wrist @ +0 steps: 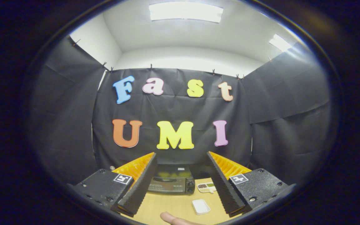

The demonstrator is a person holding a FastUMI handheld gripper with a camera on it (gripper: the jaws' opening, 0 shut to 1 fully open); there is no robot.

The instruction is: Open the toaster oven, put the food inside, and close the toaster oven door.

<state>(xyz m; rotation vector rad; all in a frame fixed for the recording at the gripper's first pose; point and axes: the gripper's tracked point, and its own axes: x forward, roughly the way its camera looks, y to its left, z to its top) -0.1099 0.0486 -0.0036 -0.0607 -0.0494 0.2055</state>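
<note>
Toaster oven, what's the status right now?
Gripper open, holding nothing. Oven beyond the fingers, door shut. Food tray beside it, white dish nearer. Fingertip on table; path clear.

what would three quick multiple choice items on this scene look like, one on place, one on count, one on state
1. Where is the toaster oven?
A. beyond the claw, seen between its fingers
B. gripped in the claw
C. on top of the white tray

2. How many trays lie on the table?
A. none
B. two
C. five

3. How does the oven door stand?
A. open
B. closed
C. taken off

Answers:
1 A, the oven sits at the table's far edge, past the fingers.
2 B, a white tray lies near and a food tray lies beside the oven.
3 B, the door sits flush with the oven's front.
</note>
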